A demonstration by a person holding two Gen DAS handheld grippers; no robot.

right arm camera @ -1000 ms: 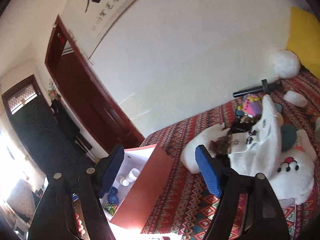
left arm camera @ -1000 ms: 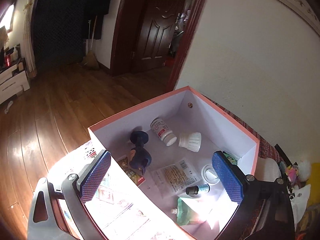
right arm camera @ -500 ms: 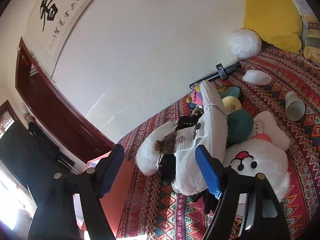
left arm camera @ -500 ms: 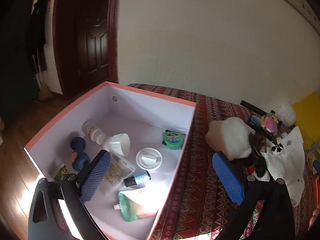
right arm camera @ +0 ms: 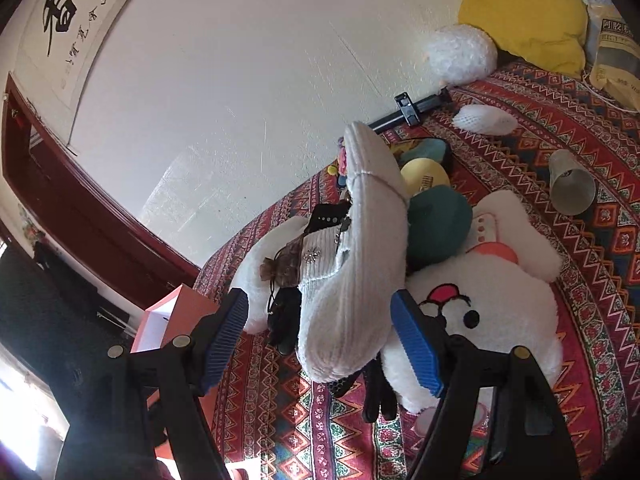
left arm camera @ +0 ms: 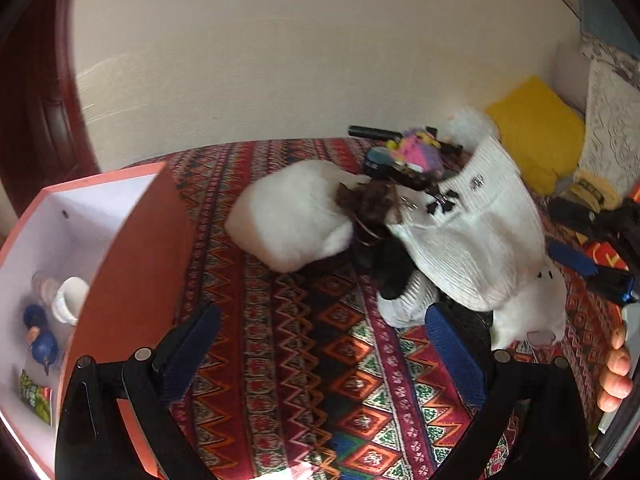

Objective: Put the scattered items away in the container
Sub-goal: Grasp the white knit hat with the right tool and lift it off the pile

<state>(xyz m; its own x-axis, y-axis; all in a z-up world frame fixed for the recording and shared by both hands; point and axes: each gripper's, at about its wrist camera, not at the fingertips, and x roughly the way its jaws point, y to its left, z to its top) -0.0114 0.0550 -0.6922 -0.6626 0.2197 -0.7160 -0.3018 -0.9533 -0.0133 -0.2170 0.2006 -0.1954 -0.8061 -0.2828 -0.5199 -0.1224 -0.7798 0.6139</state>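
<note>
Since the earlier frames the left wrist view has swung off the inside of the box and across to the pile on the bedspread, and the right wrist view has dropped from the wall toward the same pile.

Left wrist view: the left gripper (left arm camera: 320, 344) hangs over the patterned bedspread (left arm camera: 328, 392) with its jaws wide apart and nothing between them; the orange box (left arm camera: 136, 264) sits at the left, its white inside showing a white cup (left arm camera: 70, 300), a blue figure (left arm camera: 42, 346) and a green packet (left arm camera: 36, 398); far of the gripper lies the pile, a white fluffy cushion (left arm camera: 292, 220) to the left, a brown pouch (left arm camera: 370, 200) touching it, a white knitted garment (left arm camera: 468, 236) to the right over black gloves (left arm camera: 390, 268); a yellow pillow (left arm camera: 536, 132) lies far right; the right gripper (left arm camera: 588, 268) shows at the right edge, with a person's fingers (left arm camera: 616, 376) near it.

Right wrist view: the right gripper (right arm camera: 320, 348) has its jaws well open, either side of the near end of the white knitted garment (right arm camera: 352, 280) without pressing on it; a white plush toy (right arm camera: 480, 312) lies just right of the garment, a green cap (right arm camera: 436, 224) on top of it; a clear cup (right arm camera: 570, 188) lies tipped over on the far right; the orange box (right arm camera: 168, 316) is at the near left.
</note>
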